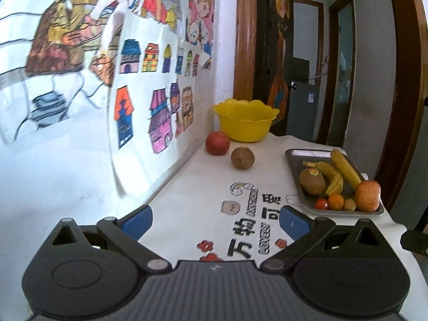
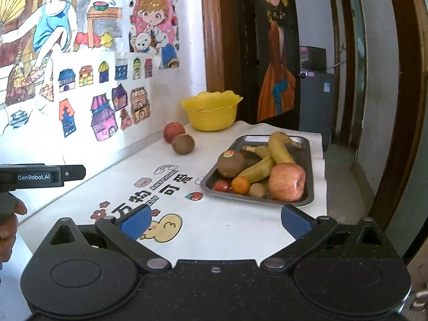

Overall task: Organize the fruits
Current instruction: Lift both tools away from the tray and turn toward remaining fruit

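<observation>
Both the left gripper and the right gripper hang over the table with fingers spread apart, holding nothing. Beyond them, the tray carries bananas, a kiwi, an apple and some small fruits. A second apple and kiwi lie loose on the table, just in front of the yellow bowl. Judging by this, the sorting is barely under way: no fruit is gripped, and whether the bowl holds anything cannot be told.
</observation>
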